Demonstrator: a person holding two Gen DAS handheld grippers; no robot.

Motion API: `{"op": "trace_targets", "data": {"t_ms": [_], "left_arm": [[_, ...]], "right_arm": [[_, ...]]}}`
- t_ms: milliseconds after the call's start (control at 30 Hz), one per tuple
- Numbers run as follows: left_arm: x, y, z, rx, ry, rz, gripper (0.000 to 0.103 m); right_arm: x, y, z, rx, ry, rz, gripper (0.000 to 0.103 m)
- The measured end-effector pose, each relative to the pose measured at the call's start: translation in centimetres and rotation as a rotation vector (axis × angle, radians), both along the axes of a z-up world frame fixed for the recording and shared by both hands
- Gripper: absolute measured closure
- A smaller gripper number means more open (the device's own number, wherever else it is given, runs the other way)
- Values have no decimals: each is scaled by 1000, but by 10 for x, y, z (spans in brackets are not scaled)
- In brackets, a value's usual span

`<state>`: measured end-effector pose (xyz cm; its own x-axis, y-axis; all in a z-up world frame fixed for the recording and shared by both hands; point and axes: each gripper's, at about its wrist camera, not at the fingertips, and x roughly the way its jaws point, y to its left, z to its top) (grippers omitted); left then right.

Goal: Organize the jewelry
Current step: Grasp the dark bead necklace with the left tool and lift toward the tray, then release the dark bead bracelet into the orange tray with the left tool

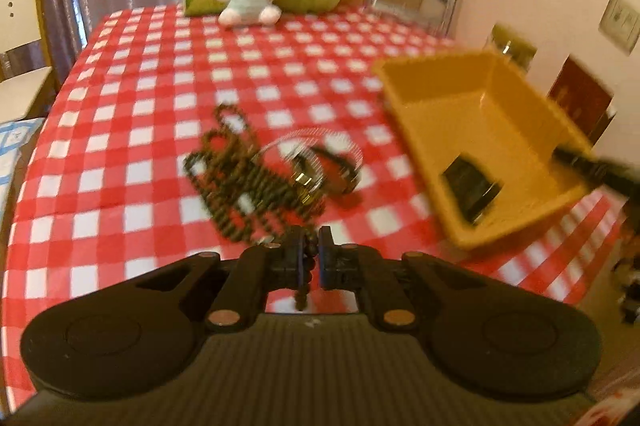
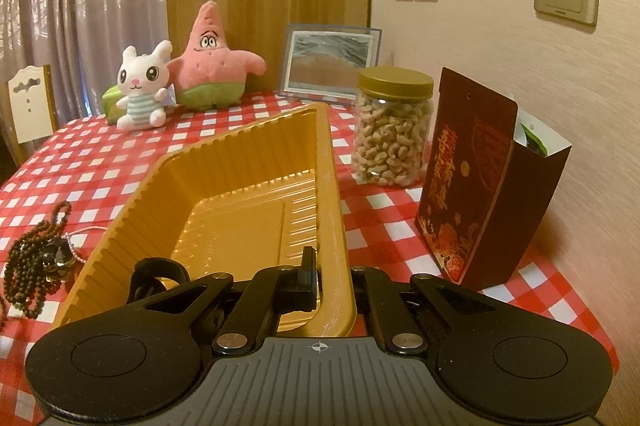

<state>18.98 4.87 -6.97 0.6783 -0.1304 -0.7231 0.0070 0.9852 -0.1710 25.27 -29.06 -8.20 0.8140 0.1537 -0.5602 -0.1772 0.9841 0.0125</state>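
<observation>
The left gripper (image 1: 309,256) pinches one strand of the bead necklace (image 1: 240,182) heaped beside the yellow tray (image 2: 240,194) – clamped at its rim by the right gripper (image 2: 328,280) – so the tangle could snag and drag the bracelet (image 1: 320,166).

A: Where's the tray (image 2: 240,178)?
B: On the table (image 2: 384,202), beads (image 2: 30,258) left of it, nut jar (image 2: 392,130) and box (image 2: 476,194) to its right.
A: And behind?
B: Two plush toys (image 2: 140,90) (picture frame (image 2: 332,60) beside them)

gold characters on maroon box (image 2: 460,186), seemingly illegible
</observation>
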Motion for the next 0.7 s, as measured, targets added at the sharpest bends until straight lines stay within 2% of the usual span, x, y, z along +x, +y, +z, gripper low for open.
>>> {"op": "trace_targets", "data": {"t_ms": [367, 567, 700], "left_arm": [[33, -61, 28, -157, -108, -139, 97], [61, -101, 28, -190, -127, -207, 97], [80, -116, 23, -179, -126, -220, 97]], "right_arm": [[-2, 3, 3, -16, -6, 20, 99], [-2, 4, 4, -17, -9, 22, 98], [-1, 5, 6, -15, -12, 23, 98]]}}
